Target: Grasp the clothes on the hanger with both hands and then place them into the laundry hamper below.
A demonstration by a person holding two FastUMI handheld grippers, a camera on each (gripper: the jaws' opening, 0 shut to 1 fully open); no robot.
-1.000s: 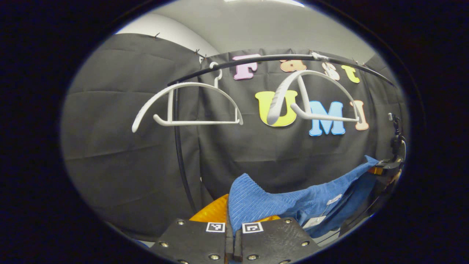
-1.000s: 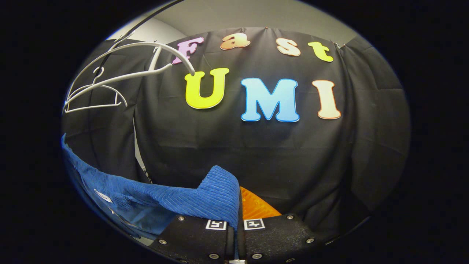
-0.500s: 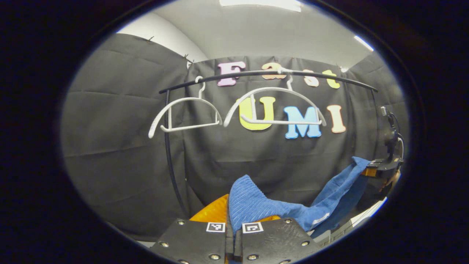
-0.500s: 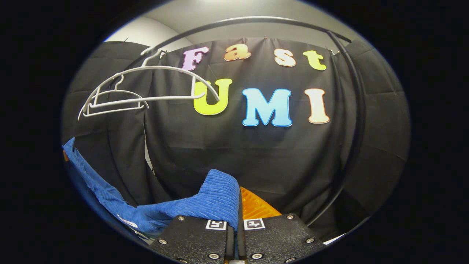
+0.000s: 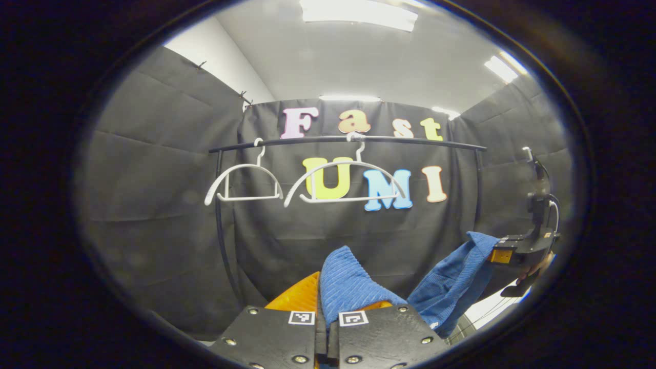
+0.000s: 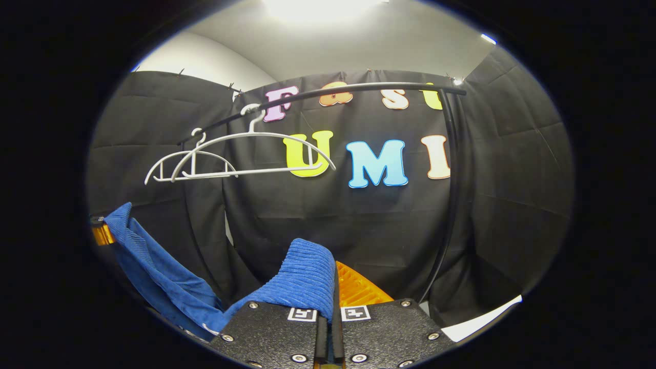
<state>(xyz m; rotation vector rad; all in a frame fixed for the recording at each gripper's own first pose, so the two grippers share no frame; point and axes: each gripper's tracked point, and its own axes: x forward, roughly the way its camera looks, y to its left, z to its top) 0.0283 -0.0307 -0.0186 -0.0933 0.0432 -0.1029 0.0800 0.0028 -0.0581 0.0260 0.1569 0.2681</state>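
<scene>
- The left hand-held gripper (image 5: 326,328) was clamped tight on one end of the blue ribbed cloth garment (image 5: 353,289).
- The right hand-held gripper (image 6: 328,328) pinched the other end.
- The garment hung between them, below two bare white plastic hangers (image 5: 348,182) on the black rail (image 5: 343,139).

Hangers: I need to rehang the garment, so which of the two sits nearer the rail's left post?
The smaller-looking hanger, beside the post; the other hanger hangs mid-rail.

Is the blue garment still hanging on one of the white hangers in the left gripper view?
No: both white hangers hang bare on the rail, while the blue garment stretches lower down between the two grippers.
</scene>
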